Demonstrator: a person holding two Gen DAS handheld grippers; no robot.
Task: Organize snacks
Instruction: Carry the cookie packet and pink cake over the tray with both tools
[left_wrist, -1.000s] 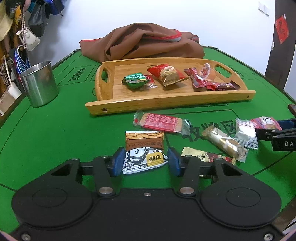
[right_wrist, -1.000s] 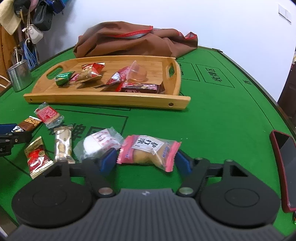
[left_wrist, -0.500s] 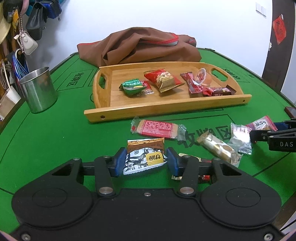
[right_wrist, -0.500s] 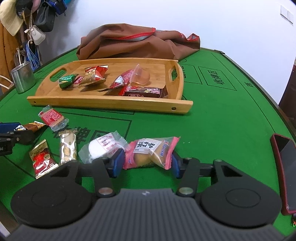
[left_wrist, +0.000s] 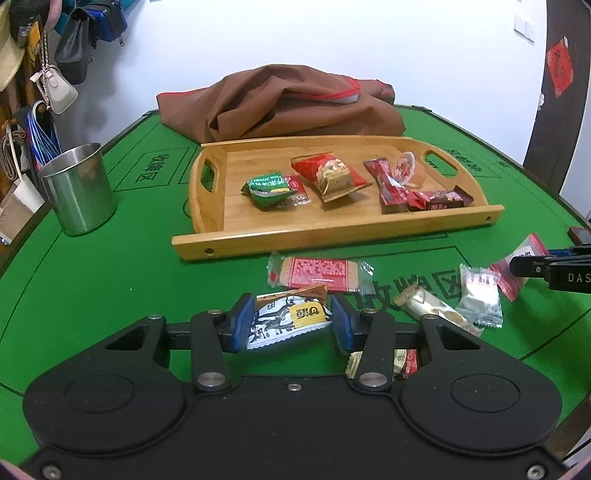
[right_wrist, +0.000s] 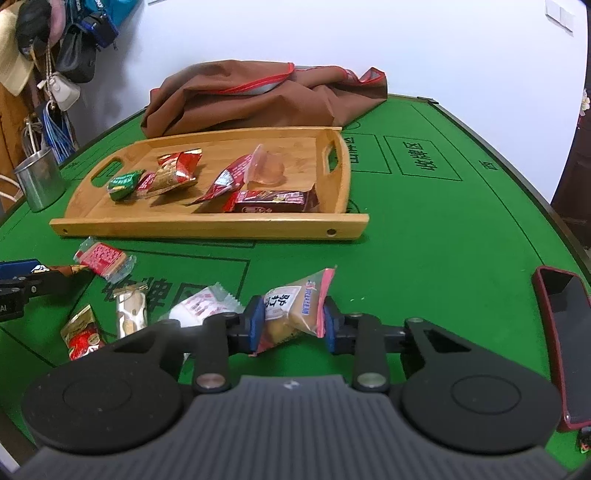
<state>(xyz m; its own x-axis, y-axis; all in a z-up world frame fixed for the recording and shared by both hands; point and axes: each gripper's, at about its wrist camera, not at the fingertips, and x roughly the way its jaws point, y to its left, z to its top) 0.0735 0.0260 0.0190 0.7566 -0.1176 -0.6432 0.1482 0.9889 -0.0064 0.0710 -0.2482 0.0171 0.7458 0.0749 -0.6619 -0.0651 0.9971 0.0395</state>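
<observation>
The left tongs (left_wrist: 292, 322) are closed down on a black-and-white snack packet (left_wrist: 286, 320) with a yellow label, both blue pads pressing its sides, the packet tilted with its brown end pointing away. The right tongs (right_wrist: 291, 320) pinch a pink-edged cake packet (right_wrist: 293, 309) the same way, squeezed narrow between the pads and angled up off the green bench (right_wrist: 424, 236). Just ahead of the left tongs lies a red wafer packet (left_wrist: 319, 273); to their right sit a gold cookie roll (left_wrist: 434, 312) and a silver-white packet (left_wrist: 480, 295), and partly under the right finger a red-and-gold sachet (left_wrist: 402, 363) peeks out. That sachet (right_wrist: 82, 334) shows whole only in the right wrist view, well left of the right tongs, where the tip of the left tongs (right_wrist: 22, 286) also enters at the left edge. Farther ahead of both stands the wooden tray (left_wrist: 332, 232), holding a green packet (left_wrist: 269, 186), a red peanut bag (left_wrist: 332, 177), a jelly cup (left_wrist: 408, 171) and a dark red bar (left_wrist: 439, 199). Only the right wrist view shows a red-cased phone (right_wrist: 565, 347) to the right of the right tongs. A steel cup (left_wrist: 79, 188) stands far left of the left tongs, and a brown cloth (left_wrist: 288, 101) lies beyond the tray.
</observation>
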